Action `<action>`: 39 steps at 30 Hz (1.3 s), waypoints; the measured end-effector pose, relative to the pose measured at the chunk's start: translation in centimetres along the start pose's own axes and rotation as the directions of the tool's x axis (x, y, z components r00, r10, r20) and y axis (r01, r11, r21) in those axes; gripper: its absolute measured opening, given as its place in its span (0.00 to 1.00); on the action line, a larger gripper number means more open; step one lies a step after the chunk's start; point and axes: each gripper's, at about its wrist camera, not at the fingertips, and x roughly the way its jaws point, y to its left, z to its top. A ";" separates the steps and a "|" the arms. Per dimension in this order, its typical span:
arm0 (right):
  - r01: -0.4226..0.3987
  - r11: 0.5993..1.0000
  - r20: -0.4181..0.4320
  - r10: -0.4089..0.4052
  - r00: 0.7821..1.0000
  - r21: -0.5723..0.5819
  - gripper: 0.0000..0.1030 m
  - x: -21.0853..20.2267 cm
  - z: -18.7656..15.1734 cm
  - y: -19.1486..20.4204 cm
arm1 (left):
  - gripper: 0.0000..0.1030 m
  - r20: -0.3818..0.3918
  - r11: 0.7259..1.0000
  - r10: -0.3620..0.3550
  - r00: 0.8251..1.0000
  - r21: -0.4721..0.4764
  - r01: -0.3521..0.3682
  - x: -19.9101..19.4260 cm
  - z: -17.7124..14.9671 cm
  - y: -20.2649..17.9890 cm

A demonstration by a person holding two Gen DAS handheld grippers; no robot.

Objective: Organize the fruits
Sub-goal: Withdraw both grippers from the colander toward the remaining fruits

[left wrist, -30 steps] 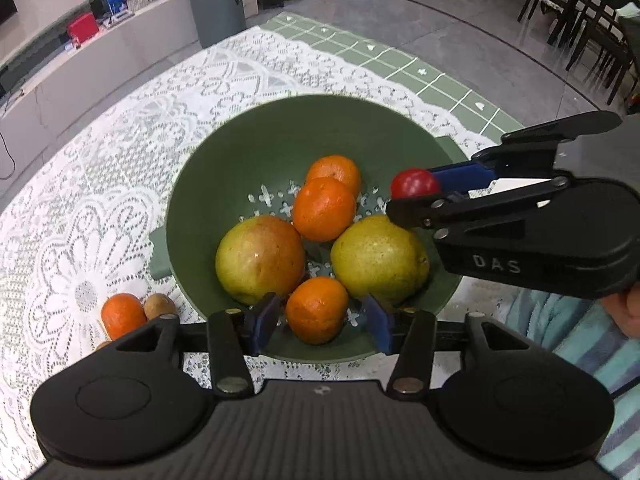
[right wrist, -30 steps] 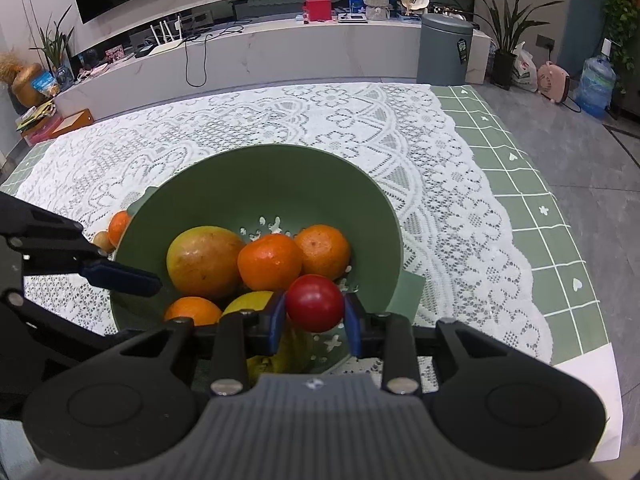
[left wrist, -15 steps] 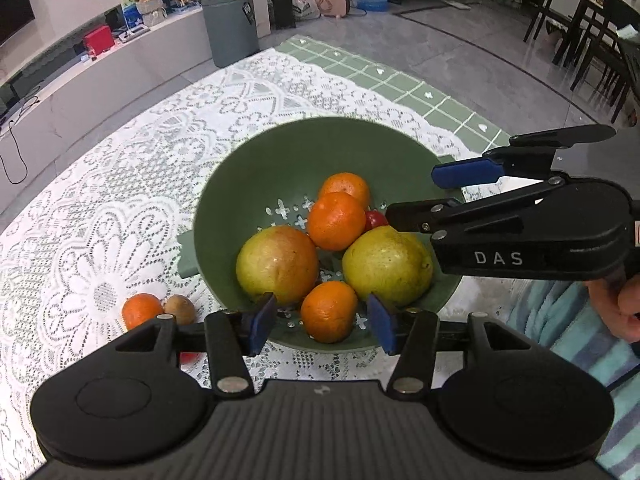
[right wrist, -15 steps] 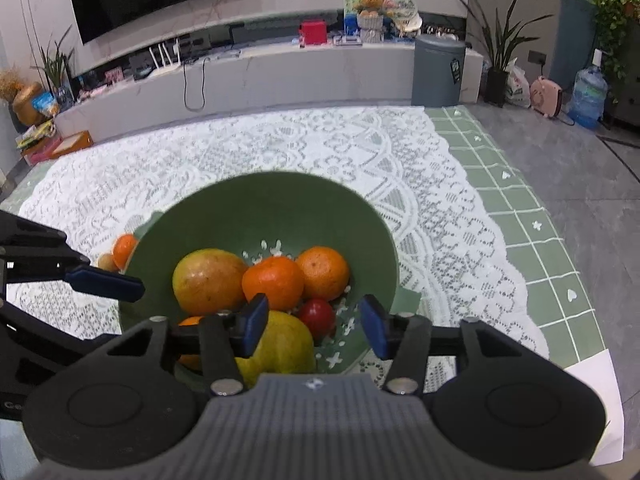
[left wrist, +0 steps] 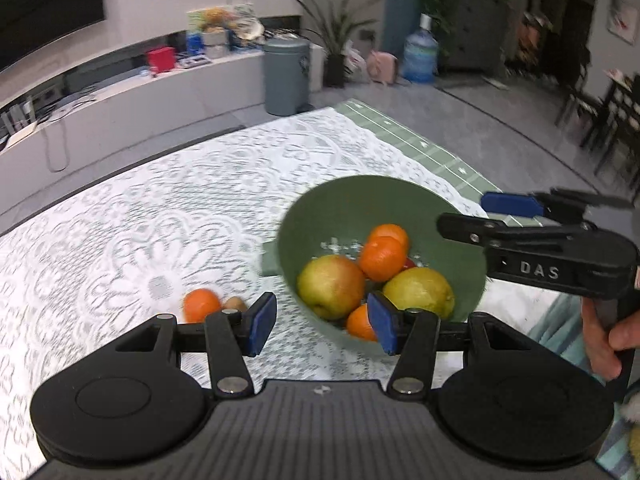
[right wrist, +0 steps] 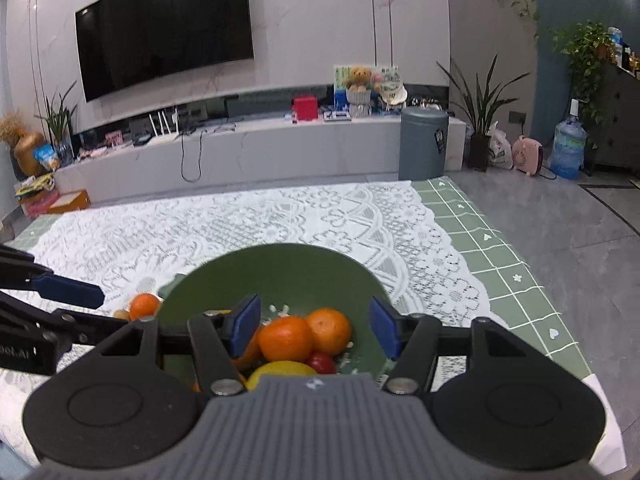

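Note:
A green colander bowl sits on the lace tablecloth. It holds several oranges, a yellow-red apple, a yellow pear and a small red fruit. An orange and a brown kiwi lie on the cloth left of the bowl. My left gripper is open and empty, near the bowl's left front rim. My right gripper is open and empty above the bowl's near side; it also shows in the left wrist view.
The white lace cloth covers a green checked table; its right edge drops to a grey floor. A grey bin, a low TV bench, plants and a water bottle stand beyond the table.
The right gripper let go of the small red fruit, which now lies in the bowl. Both grippers have lifted and pulled back; the left one swung left and opened wider.

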 end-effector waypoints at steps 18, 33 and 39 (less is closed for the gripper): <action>-0.097 0.995 0.094 0.093 0.991 0.034 0.61 -2.8 -4.1 9.2 | 0.60 0.161 0.952 0.188 0.969 -0.273 -0.140 -5.7 -5.9 7.2; -0.069 0.985 0.092 0.084 0.992 -0.157 0.65 0.5 -7.3 14.9 | 0.60 0.166 0.938 0.277 0.947 -0.259 -0.229 -3.3 -9.3 8.7; -0.076 0.983 0.035 0.083 0.996 -0.169 0.65 2.7 -7.8 15.4 | 0.58 0.140 0.946 0.236 0.962 -0.259 -0.195 -1.5 -10.0 9.9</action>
